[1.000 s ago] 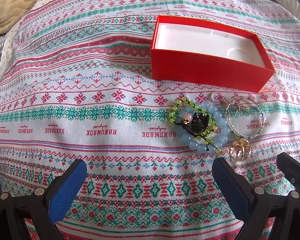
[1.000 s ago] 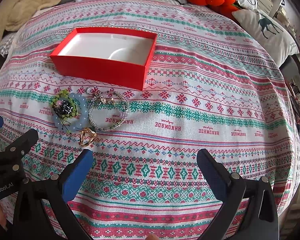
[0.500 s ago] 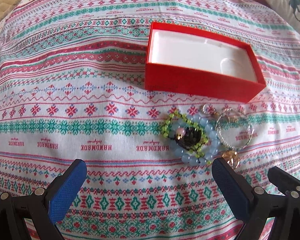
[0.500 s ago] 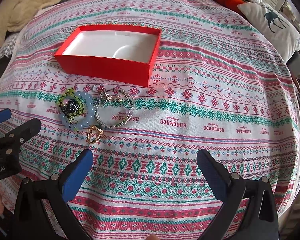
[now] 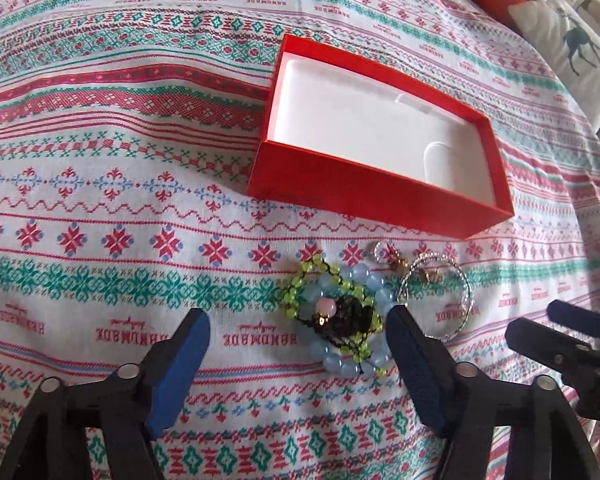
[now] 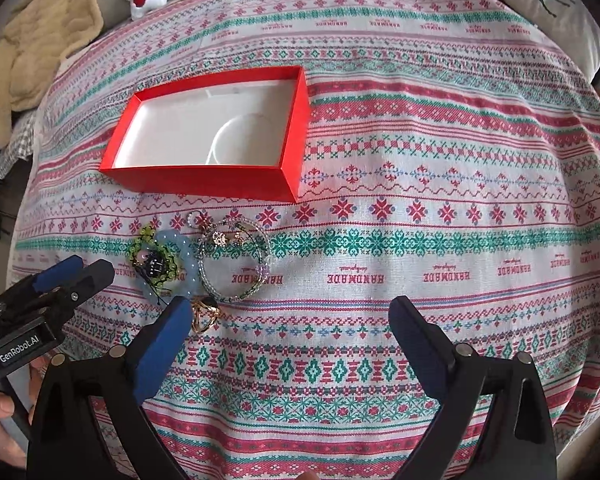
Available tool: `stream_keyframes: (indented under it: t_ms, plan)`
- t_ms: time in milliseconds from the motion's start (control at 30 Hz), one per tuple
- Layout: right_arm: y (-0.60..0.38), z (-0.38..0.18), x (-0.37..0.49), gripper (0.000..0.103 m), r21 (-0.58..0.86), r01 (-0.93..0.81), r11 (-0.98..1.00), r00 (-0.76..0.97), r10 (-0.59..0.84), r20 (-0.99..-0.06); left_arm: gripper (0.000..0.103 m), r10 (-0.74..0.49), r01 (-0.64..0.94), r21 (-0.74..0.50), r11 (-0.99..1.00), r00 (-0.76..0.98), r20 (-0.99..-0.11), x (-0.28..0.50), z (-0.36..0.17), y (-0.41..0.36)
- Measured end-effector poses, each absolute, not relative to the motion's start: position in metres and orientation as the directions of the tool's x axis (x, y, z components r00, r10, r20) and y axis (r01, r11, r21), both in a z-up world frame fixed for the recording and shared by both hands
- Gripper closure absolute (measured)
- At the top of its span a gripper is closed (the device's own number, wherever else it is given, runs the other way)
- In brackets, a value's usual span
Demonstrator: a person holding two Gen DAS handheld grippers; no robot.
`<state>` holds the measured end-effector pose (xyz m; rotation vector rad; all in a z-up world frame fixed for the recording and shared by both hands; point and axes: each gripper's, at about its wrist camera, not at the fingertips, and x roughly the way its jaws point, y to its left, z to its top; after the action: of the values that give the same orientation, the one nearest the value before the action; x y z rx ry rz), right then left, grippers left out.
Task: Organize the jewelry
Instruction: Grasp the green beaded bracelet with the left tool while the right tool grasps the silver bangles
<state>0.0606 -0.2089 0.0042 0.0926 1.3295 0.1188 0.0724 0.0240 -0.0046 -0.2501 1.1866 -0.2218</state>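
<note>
Bead bracelets (image 5: 338, 312) just ahead of left gripper (image 5: 298, 334) (spread, closing, nothing pinched); right gripper (image 6: 290, 320) likewise.

You are looking at an open red box (image 6: 216, 180) with a white moulded insert, lying flat and empty on the bed's patterned cover. Just in front of it the jewelry is lying in a tight cluster. A pale blue bead bracelet (image 5: 370, 280) is lying flat, with a green bead bracelet (image 5: 296, 292) and a dark beaded piece (image 5: 346, 320) resting on top of it. Beside these, a clear crystal bracelet (image 6: 236, 266) is forming a loose ring, with small gold and silver charms (image 6: 216, 236) at its far edge. A gold ring (image 6: 206, 312) is sitting nearest you.
</note>
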Motion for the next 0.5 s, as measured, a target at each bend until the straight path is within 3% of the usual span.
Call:
stream_keyframes:
  t_ms: [200,367,500]
  plan:
    - [-0.207,-0.003,0.070,0.023,0.198,-0.007,0.980,0.223,0.194,-0.955,0.055,-0.307,0.004,-0.326,0.946,0.342,-0.888,0.087,-0.017,0.026]
    - [-0.203,-0.010,0.079,0.038,0.216,-0.001,0.976,0.213,0.211,-0.954,0.067,-0.311,-0.008,-0.331,0.943,0.327,-0.892,0.094,-0.027,0.023]
    - [-0.200,-0.017,0.083,0.041,0.219,0.004,0.976,0.198,0.214,-0.957,0.078,-0.304,-0.014,-0.325,0.946,0.310,-0.901,0.100,-0.034,0.017]
